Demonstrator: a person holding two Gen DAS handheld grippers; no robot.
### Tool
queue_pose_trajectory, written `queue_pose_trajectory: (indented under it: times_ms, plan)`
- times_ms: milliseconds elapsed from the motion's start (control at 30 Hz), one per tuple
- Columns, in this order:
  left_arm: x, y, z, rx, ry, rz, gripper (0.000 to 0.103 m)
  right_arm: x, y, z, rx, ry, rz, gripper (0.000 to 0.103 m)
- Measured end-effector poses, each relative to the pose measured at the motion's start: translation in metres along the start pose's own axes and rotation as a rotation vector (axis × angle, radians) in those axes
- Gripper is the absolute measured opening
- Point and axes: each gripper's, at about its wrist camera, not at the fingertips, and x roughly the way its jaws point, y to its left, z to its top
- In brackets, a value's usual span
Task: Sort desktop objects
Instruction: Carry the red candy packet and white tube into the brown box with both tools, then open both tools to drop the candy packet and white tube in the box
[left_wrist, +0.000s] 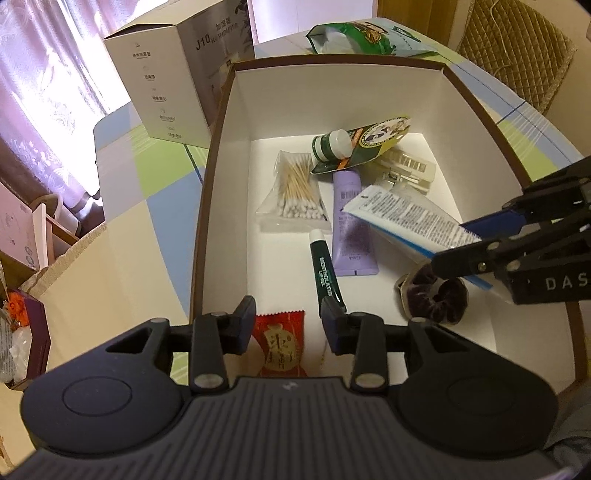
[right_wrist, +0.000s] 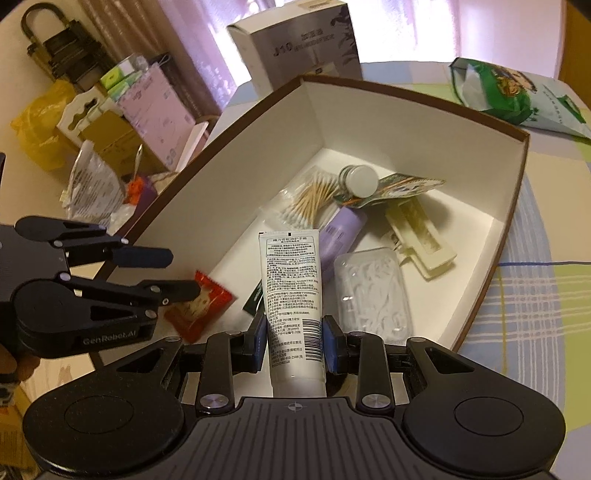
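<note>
over a white storage box (left_wrist: 229, 206) on the table, right gripper (right_wrist: 294, 341) clamped on a white printed tube (right_wrist: 290, 288), left gripper (left_wrist: 288, 325) parted above a red snack packet (left_wrist: 279, 343) lying loose by the near wall, cotton swabs (left_wrist: 295, 192), purple tube (left_wrist: 351, 229), green lip gel (left_wrist: 327, 271) on the box floor

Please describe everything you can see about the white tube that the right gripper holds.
The white tube is a soft plastic squeeze tube with a flat crimped end, its face covered in small black print and a barcode; the left wrist view shows a blue stripe along it. The right gripper is shut on it near the cap end, which is hidden. The tube points forward, crimped end away, held above the floor of the white box over a purple tube. Only the gripper's pads visibly touch it.
</note>
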Motion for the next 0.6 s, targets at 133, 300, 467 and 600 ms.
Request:
queue_pose_trajectory:
  times_ms: [133,300,467,600]
  plan:
    - [-0.006,0.0,-0.005,-0.009,-0.002,-0.002,0.036,0.0,0.007,-0.005,-0.036,0.033,0.023,0.034]
    - [-0.01,0.001,-0.009,-0.025,-0.002,0.0,0.036,0.004,0.018,-0.011,-0.074,0.078,0.034,0.034]
    - [-0.012,0.002,-0.012,-0.04,-0.001,0.004,0.038,0.013,0.026,-0.018,-0.102,0.129,0.054,0.034]
    - [-0.011,0.002,-0.015,-0.051,0.008,0.006,0.04,0.023,0.03,-0.024,-0.151,0.193,0.044,0.034]
